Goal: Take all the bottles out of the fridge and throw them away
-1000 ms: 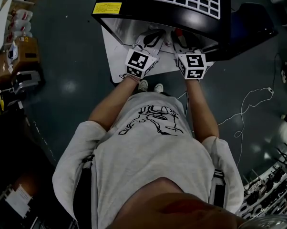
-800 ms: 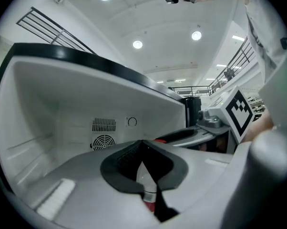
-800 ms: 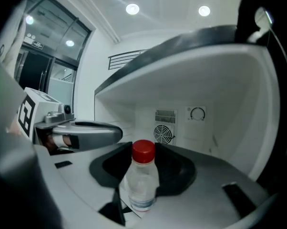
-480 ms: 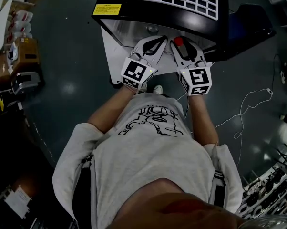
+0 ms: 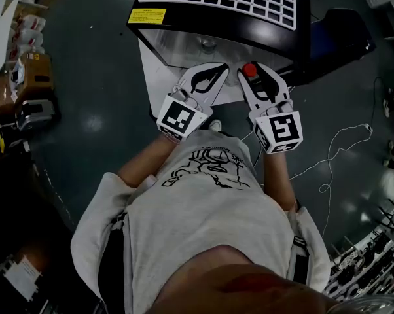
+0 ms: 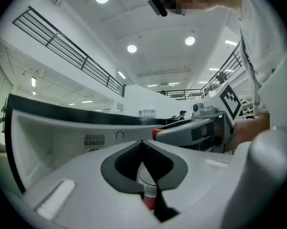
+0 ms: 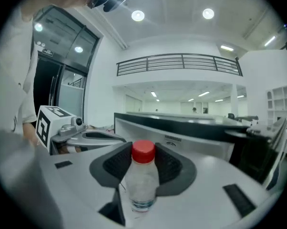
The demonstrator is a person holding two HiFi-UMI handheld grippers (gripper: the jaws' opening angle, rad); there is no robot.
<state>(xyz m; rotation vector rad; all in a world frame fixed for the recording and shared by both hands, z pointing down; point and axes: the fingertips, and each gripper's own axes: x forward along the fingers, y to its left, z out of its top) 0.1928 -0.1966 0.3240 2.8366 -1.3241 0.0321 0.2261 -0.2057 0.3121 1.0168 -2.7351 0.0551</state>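
The fridge [image 5: 216,18] stands straight ahead of both tongs, and its black top and open front close off the way forward. The left tongs [image 5: 220,70] and right tongs [image 5: 249,69] sit side by side with only a narrow gap between them. Bare floor [image 5: 92,116] lies open to the left, with boxes [image 5: 27,70] along its far edge. To the right, a dark bulky object [image 5: 344,34] and a loose cable [image 5: 334,149] crowd the way.

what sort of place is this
Likely a lab or workshop hall: smooth dark grey floor with a loose white cable, brown cardboard boxes at its edge, a railed upper gallery overhead.
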